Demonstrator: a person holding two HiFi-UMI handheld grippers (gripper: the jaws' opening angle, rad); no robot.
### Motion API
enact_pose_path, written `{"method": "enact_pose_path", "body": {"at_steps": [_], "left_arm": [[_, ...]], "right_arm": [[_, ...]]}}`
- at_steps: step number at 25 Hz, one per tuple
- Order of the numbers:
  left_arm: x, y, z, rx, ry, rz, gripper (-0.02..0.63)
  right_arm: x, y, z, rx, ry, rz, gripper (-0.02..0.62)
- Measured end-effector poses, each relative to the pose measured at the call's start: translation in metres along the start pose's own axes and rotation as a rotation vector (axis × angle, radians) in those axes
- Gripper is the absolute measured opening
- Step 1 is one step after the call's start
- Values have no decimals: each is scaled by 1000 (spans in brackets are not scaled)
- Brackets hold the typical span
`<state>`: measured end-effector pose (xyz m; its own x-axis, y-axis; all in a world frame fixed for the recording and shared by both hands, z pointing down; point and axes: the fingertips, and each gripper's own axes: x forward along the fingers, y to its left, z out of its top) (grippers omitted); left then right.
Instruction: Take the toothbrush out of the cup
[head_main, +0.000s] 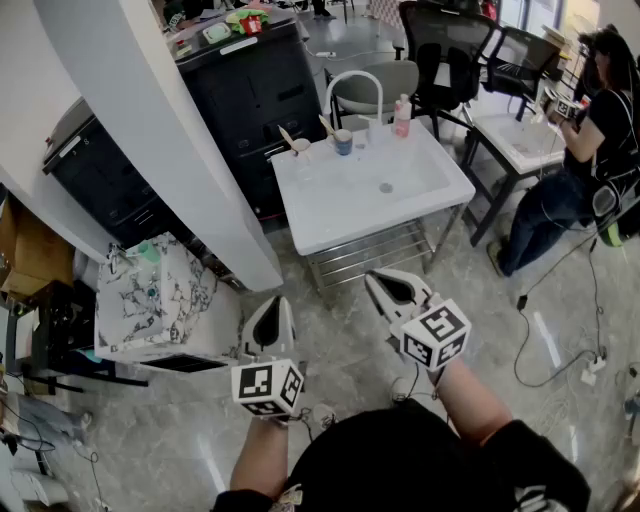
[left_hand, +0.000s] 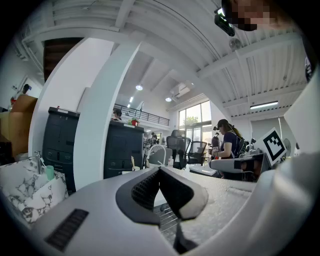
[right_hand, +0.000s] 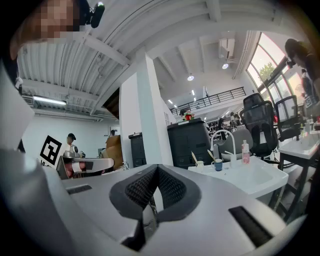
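Approach: bare grey marble floor (head_main: 340, 400) lies between both grippers and the front edge of the white rectangular sink worktop (head_main: 330, 225), which sits on a chrome wire-shelf stand (head_main: 370, 255). Both are well short of it.
The left side is tight. A white slanted pillar (head_main: 170, 130) comes down just beside the worktop's left front corner. The right side has more open floor, out to a person in a dark top (head_main: 600, 130). A black cabinet (head_main: 250, 90) stands right behind the back edge.
Back rim: a pale-handled toothbrush (head_main: 327, 125) stands tilted in a blue cup (head_main: 343, 143). A second brush stands in a white cup (head_main: 299, 147) just to its left. A white arched tap (head_main: 355, 85) and a pink bottle (head_main: 402, 118) are near on the right.
Jaws: the left gripper (head_main: 275, 310) is closed, pads together, with nothing between them. The right gripper (head_main: 378, 283) is likewise closed and empty. Both touch nothing.
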<state>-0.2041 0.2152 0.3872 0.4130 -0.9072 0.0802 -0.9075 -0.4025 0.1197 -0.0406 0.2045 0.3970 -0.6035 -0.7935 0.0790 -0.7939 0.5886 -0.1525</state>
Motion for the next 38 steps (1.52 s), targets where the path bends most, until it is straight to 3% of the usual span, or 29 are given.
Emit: {"method": "enact_pose_path", "body": {"at_steps": [9, 17, 20, 22, 25, 28, 38], "left_arm": [[3, -12, -2, 19, 5, 5, 5], [21, -43, -3, 11, 7, 15, 6], [30, -56, -5, 9, -2, 25, 6], [38, -67, -5, 10, -13, 20, 47], [51, -87, -5, 14, -27, 23, 174], [63, -103, -4, 19, -38, 45, 235], [86, -140, -5, 17, -47, 77, 250]], "right_arm": [[-11, -8, 0, 22, -18, -6, 0], [-31, -42, 2, 17, -33, -4, 2], [-37, -57, 4, 13, -33, 13, 44], [-41, -68, 6, 10, -37, 25, 82], [-48, -88, 12, -4, -54, 28, 154], [-56, -108, 16, -12, -61, 32, 201], [-76, -151, 23, -10, -64, 51, 233]]}}
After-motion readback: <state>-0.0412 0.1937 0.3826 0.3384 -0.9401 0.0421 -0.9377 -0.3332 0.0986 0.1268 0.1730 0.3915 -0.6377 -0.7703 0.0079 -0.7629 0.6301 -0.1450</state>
